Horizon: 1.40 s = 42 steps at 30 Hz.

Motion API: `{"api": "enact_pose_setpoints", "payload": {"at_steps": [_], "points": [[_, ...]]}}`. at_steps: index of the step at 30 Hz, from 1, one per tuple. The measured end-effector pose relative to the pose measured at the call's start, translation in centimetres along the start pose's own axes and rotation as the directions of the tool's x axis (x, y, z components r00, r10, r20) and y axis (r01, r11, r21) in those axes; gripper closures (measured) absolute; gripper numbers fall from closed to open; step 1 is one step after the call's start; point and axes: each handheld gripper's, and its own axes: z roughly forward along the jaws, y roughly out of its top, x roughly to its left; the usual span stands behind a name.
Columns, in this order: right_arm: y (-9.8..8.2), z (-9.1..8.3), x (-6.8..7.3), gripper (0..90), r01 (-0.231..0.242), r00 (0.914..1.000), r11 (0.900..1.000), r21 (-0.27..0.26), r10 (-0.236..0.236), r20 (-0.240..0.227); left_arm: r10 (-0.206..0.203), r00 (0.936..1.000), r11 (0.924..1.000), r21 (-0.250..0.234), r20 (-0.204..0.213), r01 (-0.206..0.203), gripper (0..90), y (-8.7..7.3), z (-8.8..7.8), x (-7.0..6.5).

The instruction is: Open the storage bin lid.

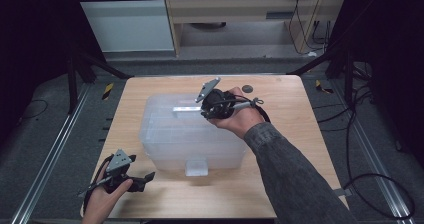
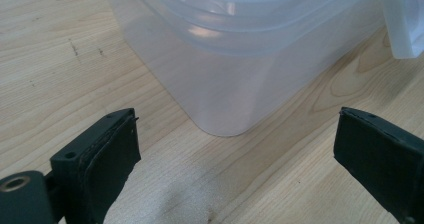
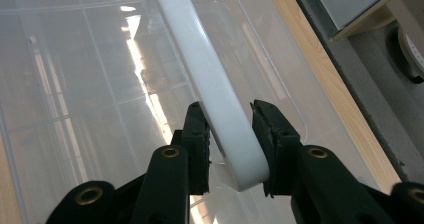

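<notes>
A translucent plastic storage box with its lid on stands in the middle of the wooden table. A white handle rises from the lid. My right gripper reaches in from the right and is shut on one end of that white handle, with a pad pressed on each side of it. My left gripper rests low at the table's front left, open, pointing at the box's near corner. Nothing lies between the wide-set jaws of my left gripper.
A white latch hangs on the box's front wall, and the same latch appears at the upper right in the left gripper view. A small dark round object lies near the table's far edge. Black frame rails and cables surround the table.
</notes>
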Motion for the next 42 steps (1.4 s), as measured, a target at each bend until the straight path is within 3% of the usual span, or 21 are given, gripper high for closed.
{"api": "enact_pose_setpoints", "payload": {"at_steps": [12, 23, 30, 31, 33, 37, 42], "points": [[0.1, -0.1, -0.3, 69.5, 0.007, 0.9998, 1.0, 0.006, -0.007, -0.017, 0.007, 0.9999, 0.9997, -0.023, 0.009, -0.007, 4.2, 0.2, -0.2, -0.1], [0.7, -0.9, -1.3, 69.6, -0.041, 0.9989, 0.999, -0.012, 0.041, -0.022, 0.008, 0.9999, 0.9982, -0.06, 0.014, -0.007, 10.0, 0.5, -0.4, -0.3], [0.9, -1.0, -1.6, 69.6, -0.043, 0.9988, 0.999, -0.011, 0.043, -0.022, 0.004, 1.0, 0.9921, -0.125, 0.002, -0.003, 19.6, 0.8, -1.0, -0.2], [1.0, -1.0, -1.7, 69.6, -0.042, 0.9989, 0.999, -0.006, 0.042, -0.02, -0.005, 1.0, 0.9837, -0.18, -0.004, 0.004, 24.5, 1.1, -1.5, -0.1], [1.1, -1.1, -1.8, 69.6, -0.036, 0.9992, 0.999, -0.001, 0.036, -0.017, -0.013, 0.9999, 0.9766, -0.215, -0.007, 0.012, 28.1, 1.3, -1.7, 0.1], [1.3, -1.1, -2.1, 69.5, -0.035, 0.9993, 0.999, -0.002, 0.035, -0.013, -0.028, 0.9996, 0.9761, -0.216, 0.003, 0.028, 31.7, 1.4, -1.2, 0.5], [1.4, -1.1, -2.4, 69.5, -0.035, 0.9993, 0.999, -0.002, 0.034, -0.013, -0.022, 0.9994, 0.975, -0.22, 0.027, 0.027, 27.5, 1.8, -0.5, 0.4]]}}
